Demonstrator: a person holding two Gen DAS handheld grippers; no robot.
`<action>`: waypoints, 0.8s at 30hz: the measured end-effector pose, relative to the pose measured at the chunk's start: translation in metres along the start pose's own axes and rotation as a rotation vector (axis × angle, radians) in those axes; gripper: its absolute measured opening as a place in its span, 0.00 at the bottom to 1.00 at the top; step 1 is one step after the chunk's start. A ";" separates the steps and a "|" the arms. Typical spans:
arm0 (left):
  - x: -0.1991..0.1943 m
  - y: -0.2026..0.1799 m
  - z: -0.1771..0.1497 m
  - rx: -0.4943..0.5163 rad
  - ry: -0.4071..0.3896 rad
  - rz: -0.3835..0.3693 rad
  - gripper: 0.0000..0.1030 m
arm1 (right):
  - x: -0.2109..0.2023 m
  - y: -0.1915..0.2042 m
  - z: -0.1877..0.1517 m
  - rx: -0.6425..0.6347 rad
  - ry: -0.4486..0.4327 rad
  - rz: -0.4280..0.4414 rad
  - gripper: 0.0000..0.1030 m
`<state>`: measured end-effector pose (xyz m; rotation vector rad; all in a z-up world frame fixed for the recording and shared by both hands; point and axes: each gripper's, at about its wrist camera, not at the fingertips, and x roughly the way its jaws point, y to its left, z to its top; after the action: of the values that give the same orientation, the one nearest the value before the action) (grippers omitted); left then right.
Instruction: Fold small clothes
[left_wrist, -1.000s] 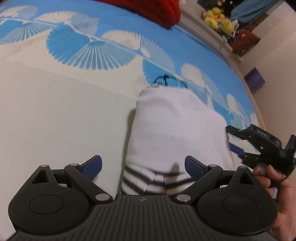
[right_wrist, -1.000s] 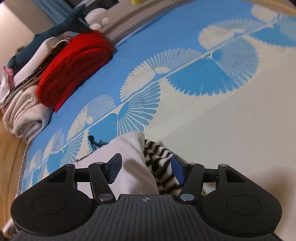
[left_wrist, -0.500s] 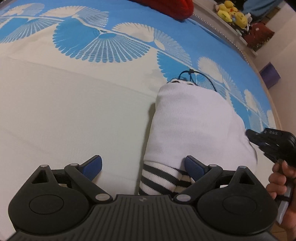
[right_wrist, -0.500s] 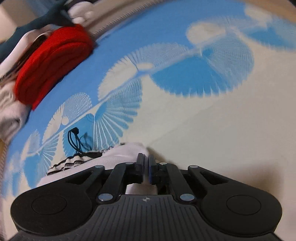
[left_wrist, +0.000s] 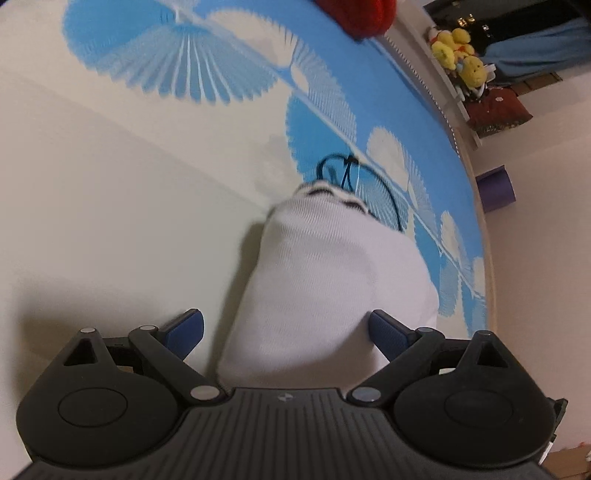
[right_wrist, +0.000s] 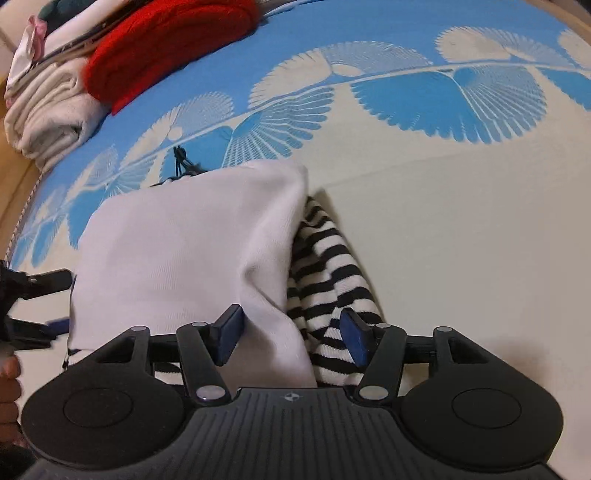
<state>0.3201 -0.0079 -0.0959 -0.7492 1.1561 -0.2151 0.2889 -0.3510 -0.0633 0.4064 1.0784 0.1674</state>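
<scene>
A small white knit garment (left_wrist: 332, 280) with black-and-white striped parts lies folded on the blue-and-cream patterned bed cover (left_wrist: 110, 229). A black drawstring (left_wrist: 345, 171) sticks out at its far end. My left gripper (left_wrist: 286, 332) is open, its blue pads on either side of the garment's near end. In the right wrist view the white garment (right_wrist: 177, 251) covers a striped layer (right_wrist: 328, 280). My right gripper (right_wrist: 291, 332) is open around the near fold, one pad on the white part, one by the stripes. The left gripper's fingers (right_wrist: 44, 280) show at the left edge.
A red knit item (right_wrist: 166, 40) and a pile of folded cream and white clothes (right_wrist: 48, 107) lie at the far end of the bed. Yellow plush toys (left_wrist: 458, 59) sit on a shelf past the bed edge. A purple box (left_wrist: 495, 186) stands on the floor.
My right gripper, shut half a second ago, has opened around the garment's near fold. The left view has shifted closer; the striped hem no longer shows there.
</scene>
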 end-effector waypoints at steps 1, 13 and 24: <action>0.008 0.002 0.000 -0.012 0.011 -0.011 0.95 | 0.001 -0.003 0.000 0.029 0.002 0.011 0.30; -0.008 -0.033 -0.001 0.167 -0.097 -0.054 0.45 | 0.005 0.015 0.000 0.040 -0.023 0.007 0.01; -0.092 0.013 0.060 0.167 -0.293 0.047 0.59 | 0.023 0.097 0.013 0.008 -0.132 0.128 0.01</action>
<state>0.3322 0.0744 -0.0236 -0.5829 0.8653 -0.1544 0.3171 -0.2579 -0.0375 0.4872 0.9235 0.2468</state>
